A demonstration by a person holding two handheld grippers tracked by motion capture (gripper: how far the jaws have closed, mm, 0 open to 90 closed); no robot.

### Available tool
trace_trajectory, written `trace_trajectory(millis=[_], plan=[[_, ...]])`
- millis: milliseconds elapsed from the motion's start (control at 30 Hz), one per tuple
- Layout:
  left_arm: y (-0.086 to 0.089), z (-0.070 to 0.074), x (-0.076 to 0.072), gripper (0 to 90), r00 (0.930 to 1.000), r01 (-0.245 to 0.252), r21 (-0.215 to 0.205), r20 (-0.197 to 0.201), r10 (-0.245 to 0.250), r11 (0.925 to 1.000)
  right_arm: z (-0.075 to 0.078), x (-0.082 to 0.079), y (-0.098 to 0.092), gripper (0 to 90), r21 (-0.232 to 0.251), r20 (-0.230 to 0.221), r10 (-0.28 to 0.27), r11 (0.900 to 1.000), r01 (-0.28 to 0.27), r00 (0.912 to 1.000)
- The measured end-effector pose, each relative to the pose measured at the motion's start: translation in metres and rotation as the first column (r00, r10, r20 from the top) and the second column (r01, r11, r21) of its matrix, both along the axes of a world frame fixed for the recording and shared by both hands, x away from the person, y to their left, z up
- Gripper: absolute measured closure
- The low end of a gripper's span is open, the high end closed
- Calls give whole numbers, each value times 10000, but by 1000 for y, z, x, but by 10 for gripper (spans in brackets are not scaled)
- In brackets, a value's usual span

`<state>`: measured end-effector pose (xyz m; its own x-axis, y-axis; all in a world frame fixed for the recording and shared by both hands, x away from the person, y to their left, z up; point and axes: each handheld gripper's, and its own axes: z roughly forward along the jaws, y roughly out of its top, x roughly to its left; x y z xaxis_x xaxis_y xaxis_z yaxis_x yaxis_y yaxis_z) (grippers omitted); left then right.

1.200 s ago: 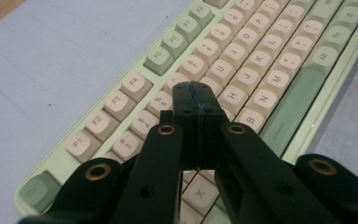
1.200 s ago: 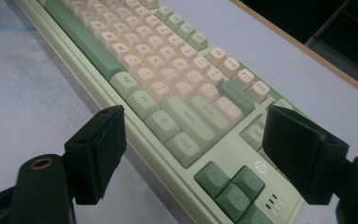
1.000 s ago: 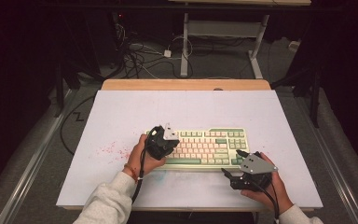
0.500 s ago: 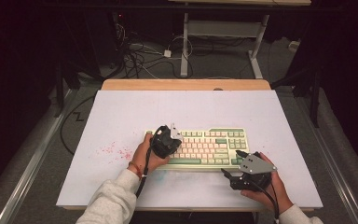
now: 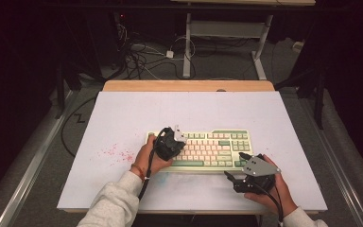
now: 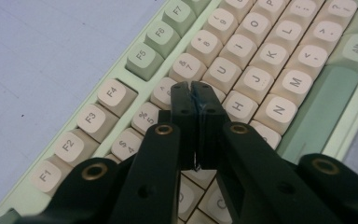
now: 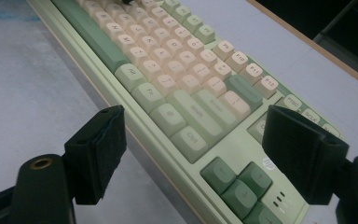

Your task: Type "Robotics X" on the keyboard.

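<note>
A cream and green keyboard [image 5: 212, 147] lies on the white tabletop [image 5: 189, 113], right of centre near the front. My left gripper [image 5: 174, 143] stands over the keyboard's left part, pointing down. In the left gripper view its gripper [image 6: 191, 88] is shut with nothing between the pads, its tips over the keys beside the 7 and U keys [image 6: 221, 74]; I cannot tell whether they touch a key. My right gripper [image 5: 232, 181] rests low by the keyboard's front right corner. In the right gripper view its gripper [image 7: 196, 123] is wide open, with the keyboard's [image 7: 177, 93] right end between its jaws, untouched.
Pink speckles [image 5: 116, 152] mark the tabletop left of the keyboard. A wooden strip [image 5: 189, 85] runs along the far edge. Cables [image 5: 142, 56] and the legs of another desk [image 5: 187, 52] stand on the floor beyond. A metal rail [image 5: 33, 170] runs along the left.
My left gripper has shifted a little to the right over the keyboard. The right gripper and the keyboard have stayed put.
</note>
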<state>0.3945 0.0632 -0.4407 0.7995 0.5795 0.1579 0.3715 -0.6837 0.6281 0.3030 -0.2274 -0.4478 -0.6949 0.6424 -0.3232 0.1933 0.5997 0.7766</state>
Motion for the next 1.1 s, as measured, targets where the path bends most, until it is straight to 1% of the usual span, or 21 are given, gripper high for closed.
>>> trace_trajectory(millis=[67, 133, 200, 333, 433, 500, 567, 600, 633, 700, 767, 800, 867, 900, 967, 1000, 1033, 1067, 1100], plan=[[1, 1, -1, 842, 10000, -18, -25, 61, 18, 10000, 0, 0, 0, 219, 33, -11, -6, 10000, 6, 10000], [4, 3, -1, 830, 9999, -30, -148, 158, 32, 9999, 0, 1, 0, 219, 32, -3, -24, 10000, 24, 10000], [7, 5, -3, 815, 9993, -113, -200, 359, 120, 9997, 1, 1, -1, 219, 59, -7, -28, 10000, 28, 10000], [10, 10, -8, 769, 9971, -90, -392, 750, 120, 9992, 0, 1, -1, 219, 43, -34, -49, 10000, 49, 10000], [11, 13, -11, 731, 9955, -58, -465, 938, 102, 9989, 0, 1, -1, 219, 42, -41, -44, 10000, 45, 10000], [13, 14, -12, 658, 9950, -111, -527, 988, 163, 9985, 1, 1, -1, 219, 68, -18, -54, 10000, 54, 10000], [14, 14, -13, 609, 9946, -179, -613, 1012, 240, 9980, 1, 1, -1, 219, 86, 1, -92, 9999, 92, 10000], [14, 14, -14, 573, 9935, -290, -727, 1073, 368, 9969, 1, 2, -2, 219, 134, 21, -102, 9999, 102, 9999], [15, 14, -14, 514, 9924, -354, -768, 1147, 441, 9964, 1, 2, -2, 219, 185, 18, -105, 9998, 105, 9999], [16, 16, -16, 465, 9900, -384, -957, 1317, 509, 9947, 2, 2, -2, 219, 187, 57, -111, 9998, 110, 9999], [17, 17, -17, 373, 9874, -427, -1178, 1464, 599, 9921, 2, 2, -3, 218, 229, 31, -103, 9997, 102, 9999], [18, 17, -18, 346, 9856, -489, -1260, 1546, 683, 9908, 2, 2, -3, 219, 216, 37, -98, 9997, 97, 9999], [18, 17, -19, 259, 9851, -524, -1307, 1558, 727, 9900, 2, 2, -3, 219, 245, 3, -142, 9996, 141, 9999], [18, 17, -20, 238, 9835, -498, -1263, 1666, 707, 9907, 2, 2, -3, 218, 259, -7, -144, 9996, 144, 9999], [18, 18, -23, 214, 9793, -429, -1348, 1905, 684, 9899, 2, 2, -3, 218, 280, 16, -145, 9995, 144, 9999], [18, 19, -24, 200, 9808, -369, -1437, 1844, 634, 9889, 2, 2, -3, 218, 279, 21, -142, 9995, 141, 9999], [18, 19, -25, 192, 9787, -324, -1371, 1964, 592, 9900, 2, 2, -3, 218, 290, 13, -136, 9995, 135, 9999], [18, 19, -27, 187, 9785, -318, -1422, 1974, 599, 9893, 2, 3, -3, 218, 302, 17, -137, 9995, 136, 9999], [19, 20, -28, 185, 9762, -298, -1399, 2089, 589, 9897, 2, 3, -3, 219, 303, 11, -139, 9994, 139, 9999]])
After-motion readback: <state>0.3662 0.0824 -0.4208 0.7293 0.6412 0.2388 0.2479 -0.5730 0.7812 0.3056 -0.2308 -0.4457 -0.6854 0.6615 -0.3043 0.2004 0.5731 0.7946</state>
